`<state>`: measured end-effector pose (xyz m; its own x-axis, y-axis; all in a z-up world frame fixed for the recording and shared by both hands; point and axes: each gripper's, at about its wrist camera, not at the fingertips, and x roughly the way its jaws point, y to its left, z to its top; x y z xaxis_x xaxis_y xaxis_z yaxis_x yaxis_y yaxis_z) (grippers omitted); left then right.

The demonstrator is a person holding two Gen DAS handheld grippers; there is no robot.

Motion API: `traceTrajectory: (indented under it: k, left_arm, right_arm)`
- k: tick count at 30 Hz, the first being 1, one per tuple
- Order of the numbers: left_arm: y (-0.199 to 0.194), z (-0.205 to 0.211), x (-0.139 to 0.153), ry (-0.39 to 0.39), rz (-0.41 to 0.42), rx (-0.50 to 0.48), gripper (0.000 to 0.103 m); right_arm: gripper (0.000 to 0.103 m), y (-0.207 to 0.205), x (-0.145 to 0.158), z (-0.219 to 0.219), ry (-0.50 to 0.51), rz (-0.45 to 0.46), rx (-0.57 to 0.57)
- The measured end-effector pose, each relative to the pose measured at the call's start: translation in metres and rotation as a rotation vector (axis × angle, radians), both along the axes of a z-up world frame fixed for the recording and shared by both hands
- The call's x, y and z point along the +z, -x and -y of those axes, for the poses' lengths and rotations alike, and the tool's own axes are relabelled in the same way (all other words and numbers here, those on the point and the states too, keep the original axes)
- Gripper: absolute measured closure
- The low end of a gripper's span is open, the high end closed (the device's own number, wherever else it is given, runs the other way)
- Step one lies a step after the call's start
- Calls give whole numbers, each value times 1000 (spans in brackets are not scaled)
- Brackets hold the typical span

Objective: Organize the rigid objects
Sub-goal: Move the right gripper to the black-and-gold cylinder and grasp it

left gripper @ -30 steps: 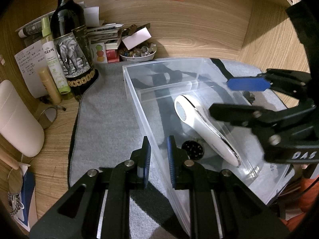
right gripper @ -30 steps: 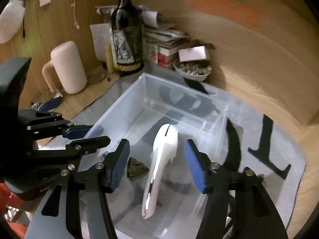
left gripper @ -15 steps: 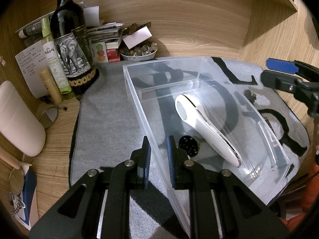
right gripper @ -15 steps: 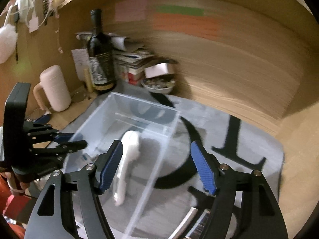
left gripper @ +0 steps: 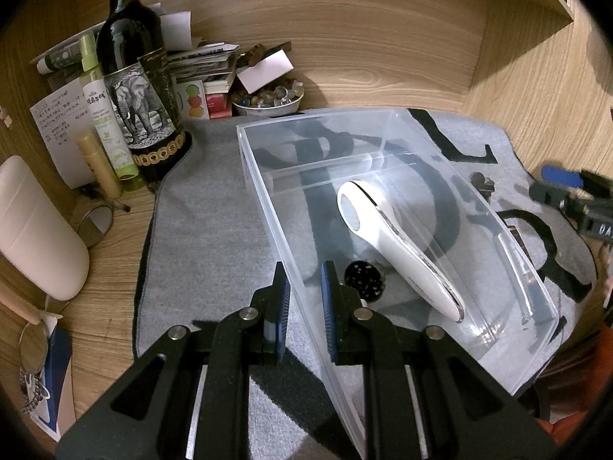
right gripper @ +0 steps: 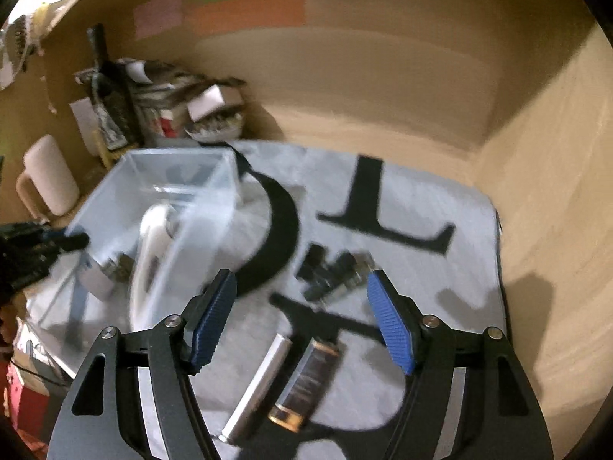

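A clear plastic bin [left gripper: 398, 130] sits on a grey mat [left gripper: 207, 207]; it also shows blurred in the right wrist view [right gripper: 180, 168]. Inside lie a white handheld device [left gripper: 390, 241] and a small black round object [left gripper: 364, 280]. My left gripper [left gripper: 304, 299] is shut on the bin's near left wall. My right gripper [right gripper: 302, 322] is open and empty above the mat, right of the bin. Below it lie a silver bar [right gripper: 260, 379] and a dark bottle with a gold cap [right gripper: 306, 379]. A small black-and-silver object [right gripper: 333, 272] lies just beyond.
A wine bottle [left gripper: 138, 88], a green spray bottle [left gripper: 107, 115], stacked papers and a bowl of stones [left gripper: 268, 99] crowd the back left. A white jug [left gripper: 34, 230] stands at the left. Wooden walls close the back and right.
My right gripper has left the bin and swung right and back, now over the items on the mat. My left gripper has kept its grip on the bin wall.
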<state>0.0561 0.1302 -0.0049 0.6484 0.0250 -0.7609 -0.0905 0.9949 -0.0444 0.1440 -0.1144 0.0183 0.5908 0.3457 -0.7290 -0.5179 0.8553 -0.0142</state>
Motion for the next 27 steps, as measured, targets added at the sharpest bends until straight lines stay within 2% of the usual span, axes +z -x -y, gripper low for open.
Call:
traceTrajectory:
  k: [9,16,21,24,27]
  left_arm:
    - [2,-2,-1,2,1,5,87]
    - [3,-2,-1,-3,0,6,87]
    - [4,-1,-2,-2,3,12,87]
    - [4,-1,-2,-3,2,11,87]
    - [4,-1,-2,-3,3,11,87]
  right_arm:
    - [35,5,-47,22,29,-104,-59]
    - [35,7,-73,32,22,-176,-86]
    - [36,17,-78,24,65,-122,-82]
    - [50,20,-77,24,61,-106,-67]
    - [69,22,-75,24,58,-97,-54]
